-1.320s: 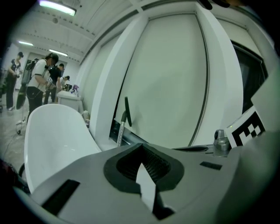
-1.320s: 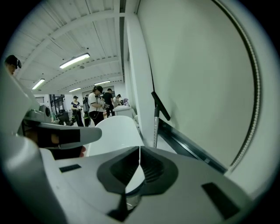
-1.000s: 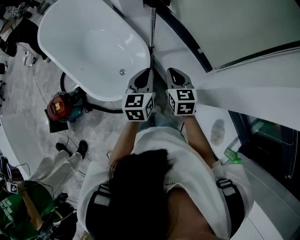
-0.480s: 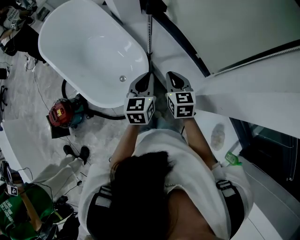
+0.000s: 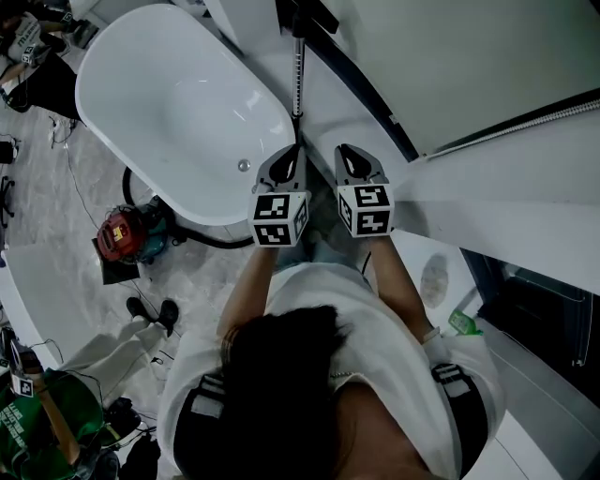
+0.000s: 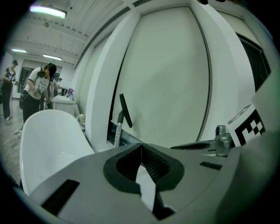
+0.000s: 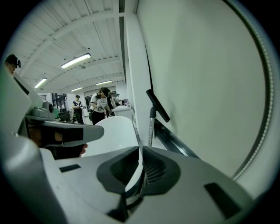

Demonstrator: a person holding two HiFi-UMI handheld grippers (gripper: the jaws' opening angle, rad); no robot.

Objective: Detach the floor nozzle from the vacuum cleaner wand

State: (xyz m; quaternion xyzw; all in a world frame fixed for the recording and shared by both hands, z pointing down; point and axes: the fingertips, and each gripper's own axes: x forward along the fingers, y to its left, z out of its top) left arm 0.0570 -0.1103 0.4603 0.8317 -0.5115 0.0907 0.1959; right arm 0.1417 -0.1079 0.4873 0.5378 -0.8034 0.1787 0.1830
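**Both jaws closed and empty, wand just ahead**

I read both sets of jaws as pressed together with nothing between them. The left gripper (image 6: 141,148) has its ribbed pads meeting at the tips. The right gripper (image 7: 140,149) shows the same, with only a thin slit between its pads and the white tub showing through it. From the head view, the left gripper (image 5: 294,148) and right gripper (image 5: 345,150) sit side by side and close together, held out in front of the person and pointing the same way.

Just ahead of the left gripper's tips is the near end of the vacuum cleaner wand (image 5: 299,80). This ribbed metal tube runs straight away from me along the strip between the bathtub (image 5: 141,56) and the pale wall panel (image 5: 450,56). I cannot tell whether the tips touch it. At its far end sits the black floor nozzle (image 5: 305,17), attached and tilted across the tube. Off to the left on the floor, beside the tub, are the red canister (image 5: 120,227) and its black hose (image 5: 211,237).
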